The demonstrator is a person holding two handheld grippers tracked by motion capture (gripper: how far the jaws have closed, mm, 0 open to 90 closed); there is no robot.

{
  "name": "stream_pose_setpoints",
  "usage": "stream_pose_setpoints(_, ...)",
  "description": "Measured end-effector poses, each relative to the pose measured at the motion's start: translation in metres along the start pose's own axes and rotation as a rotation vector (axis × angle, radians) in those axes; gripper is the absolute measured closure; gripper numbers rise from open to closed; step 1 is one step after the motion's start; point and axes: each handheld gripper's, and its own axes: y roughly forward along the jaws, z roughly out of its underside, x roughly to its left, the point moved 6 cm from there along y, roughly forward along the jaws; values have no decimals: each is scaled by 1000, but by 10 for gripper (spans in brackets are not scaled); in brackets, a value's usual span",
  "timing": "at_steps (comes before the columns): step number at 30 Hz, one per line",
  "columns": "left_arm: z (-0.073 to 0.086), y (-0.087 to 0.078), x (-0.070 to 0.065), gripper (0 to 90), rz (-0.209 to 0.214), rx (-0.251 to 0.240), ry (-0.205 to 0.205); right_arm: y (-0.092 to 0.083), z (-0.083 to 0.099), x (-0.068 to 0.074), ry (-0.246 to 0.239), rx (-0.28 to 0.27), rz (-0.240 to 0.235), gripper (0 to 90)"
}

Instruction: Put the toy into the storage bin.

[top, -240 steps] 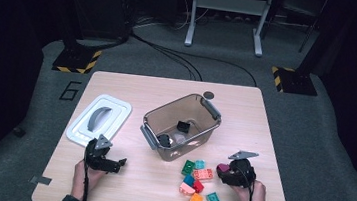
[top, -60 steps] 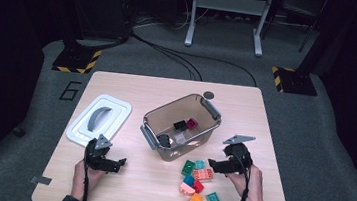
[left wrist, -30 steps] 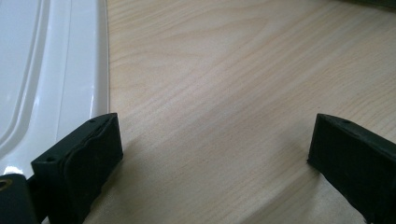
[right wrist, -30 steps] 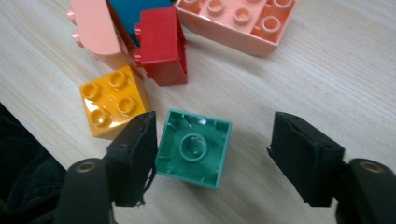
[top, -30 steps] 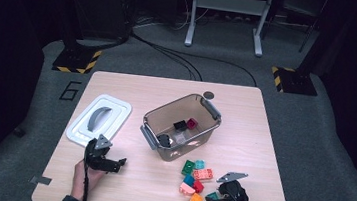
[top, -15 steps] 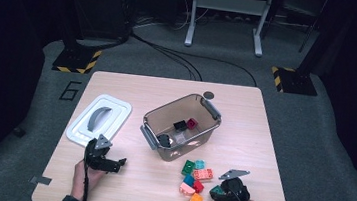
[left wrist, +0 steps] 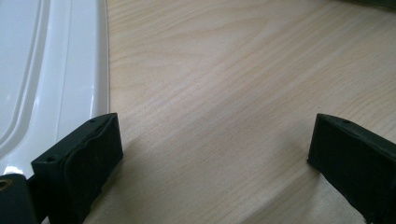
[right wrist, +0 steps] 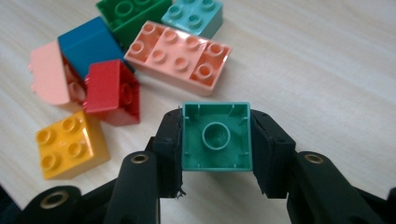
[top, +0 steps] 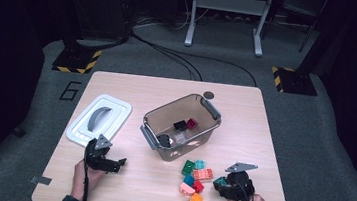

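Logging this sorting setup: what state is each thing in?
Bin: open, a few bricks inside.
Lid: off, flat on the table.
Teal brick: clamped, hollow side toward the camera.
Right tool: just closed on the teal brick.
Left tool: open, nothing between its jaws.
Loose bricks: clustered on the table.

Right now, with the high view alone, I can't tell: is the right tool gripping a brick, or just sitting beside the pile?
Observer: Gripping. The right tool has just been closing, and its pads press both sides of a teal brick.
Operator: Which way is the brick turned?
Observer: Its hollow underside faces the tool's own camera.
Operator: And the left tool?
Observer: The left tool is open, with bare table between its jaws and one jaw next to the white lid.
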Motion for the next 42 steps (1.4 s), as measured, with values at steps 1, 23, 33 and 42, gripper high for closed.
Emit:
stream_pose_setpoints(1,0,0,0,27,0,0,0,0,-2,-2,1,-6,7,585)
stream_pose_setpoints(23,0,0,0,26,0,0,0,3,-57,-44,34,-99,43,586)
stream_pose_setpoints(33,0,0,0,27,0,0,0,-3,-78,-56,32,-123,47,586)
stream_pose_setpoints(42,0,0,0,27,0,0,0,-4,-93,-66,40,-150,51,586)
